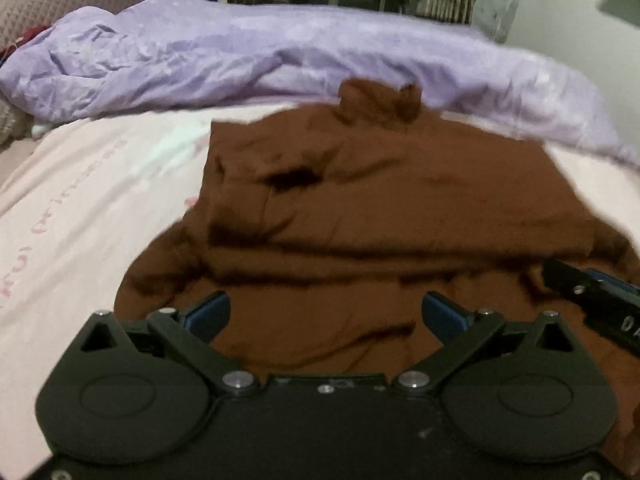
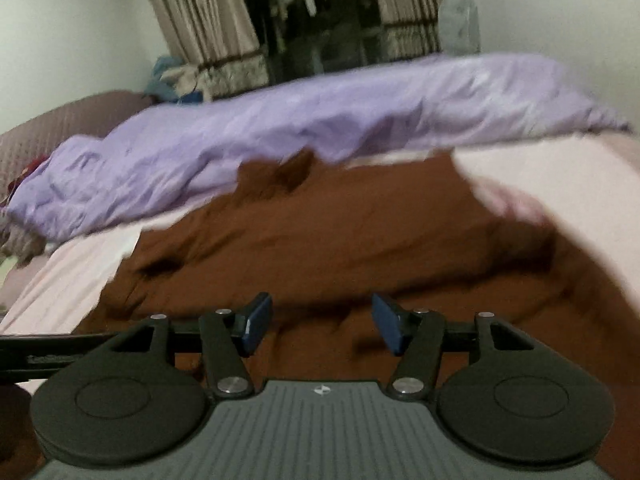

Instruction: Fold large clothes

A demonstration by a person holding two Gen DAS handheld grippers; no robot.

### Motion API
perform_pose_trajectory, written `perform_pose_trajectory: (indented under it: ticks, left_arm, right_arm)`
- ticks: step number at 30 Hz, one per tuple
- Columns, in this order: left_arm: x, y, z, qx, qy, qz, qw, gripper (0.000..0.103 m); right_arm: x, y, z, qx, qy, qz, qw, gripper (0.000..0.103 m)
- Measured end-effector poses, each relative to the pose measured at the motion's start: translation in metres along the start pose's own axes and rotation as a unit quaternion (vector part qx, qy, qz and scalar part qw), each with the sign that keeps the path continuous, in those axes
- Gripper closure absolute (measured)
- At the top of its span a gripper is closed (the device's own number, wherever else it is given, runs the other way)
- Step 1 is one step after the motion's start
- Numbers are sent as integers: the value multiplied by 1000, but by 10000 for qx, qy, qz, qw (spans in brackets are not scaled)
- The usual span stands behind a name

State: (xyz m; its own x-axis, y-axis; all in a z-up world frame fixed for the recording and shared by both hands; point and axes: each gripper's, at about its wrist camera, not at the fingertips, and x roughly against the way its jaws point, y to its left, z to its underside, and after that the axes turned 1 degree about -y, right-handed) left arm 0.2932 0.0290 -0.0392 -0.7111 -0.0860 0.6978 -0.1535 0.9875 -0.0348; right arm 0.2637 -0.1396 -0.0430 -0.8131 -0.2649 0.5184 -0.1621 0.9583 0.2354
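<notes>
A large brown garment [image 1: 360, 200] lies spread and partly folded on the pale pink bed sheet [image 1: 80, 208], with a bunched bit at its far edge. My left gripper [image 1: 326, 312] is open and empty, just above the garment's near part. The right gripper's finger [image 1: 592, 296] shows at the right edge of the left wrist view. In the right wrist view the same garment [image 2: 340, 240] fills the middle. My right gripper [image 2: 322, 328] is open and empty over its near edge. Both views are blurred.
A crumpled lilac duvet [image 1: 260, 60] lies along the far side of the bed, also in the right wrist view [image 2: 320, 120]. A brown pillow [image 1: 60, 4] sits at the far left. Curtains [image 2: 208, 28] and a dark window stand behind.
</notes>
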Motion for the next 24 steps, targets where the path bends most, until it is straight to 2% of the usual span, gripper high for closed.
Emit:
perform_pose_trajectory:
  ticks: [3,6,8,14,18,20,22,23,24]
  left_arm:
    - [-16,7,16,-19,246,-126,9996,0]
    - [-32,13,29,-73,525,-259,9983,0]
    - [-35,17,32,-101,510,-273,9983,0]
    - [-31,23,40,-32,436,-240,9988,0]
    - [-30,27,40,-115,416,-254,9987,0]
    - [-28,36,37,-157,442,-302,9984,0]
    - [-24,48,35,-137,457,-370,9982,0]
    - [-22,54,36,-155,459,-423,9979,0]
    - [-21,61,37,-209,451,-556,9972,0]
  right_arm:
    - [-16,11,17,53,400,-104,9991,35]
    - [-23,19,29,218,694,43,9973,35]
    - [-28,17,32,165,858,-2,9962,35]
    - [-28,4,38,372,823,102,9959,42]
    - [-23,-7,36,410,853,150,9954,57]
    - [-20,-14,34,361,846,143,9957,57]
    - [-16,-23,33,308,833,326,9955,54]
    - [-13,-28,33,283,838,447,9951,50]
    - [-10,-35,32,219,836,561,9947,40]
